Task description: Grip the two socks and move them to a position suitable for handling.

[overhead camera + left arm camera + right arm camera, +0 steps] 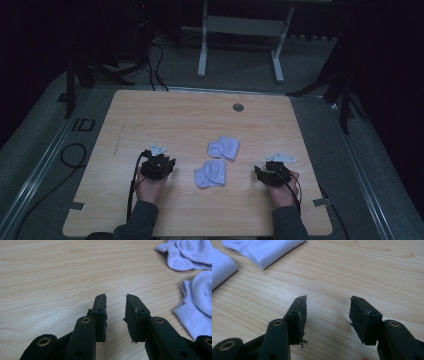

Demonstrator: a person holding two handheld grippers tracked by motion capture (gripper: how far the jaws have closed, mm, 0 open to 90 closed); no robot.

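So we've got two pale lilac socks on the desk [150, 120], sitting between our hands: the near sock [211, 173] is closest to us and the far sock [224, 147] is just behind it, a bit to the right, the two almost touching. Both look folded or bunched over on themselves.

Handling-wise we'd guess they're super light, soft and floppy, no stiffness at all, so they'll droop and unfold the second we lift them. Not fragile, and not really slippery on rubber pads either. We'd say pinch a doubled-up edge or the cuff end so that we catch all the layers, not just the top one, otherwise it peels open. In the left gripper view the near sock's [197, 312] edge is off to the side of the jaws, so that's the handy spot.

Left tool [159, 166] sits on the bare wood left of the socks, jaws apart with a narrow gap, nothing between them. Right tool [271, 173] is over on the right side, jaws spread wider, also holding nothing.

No brand or label readable on the socks. The only writing we can make out is "ID" [83, 125] on the floor left of the desk.
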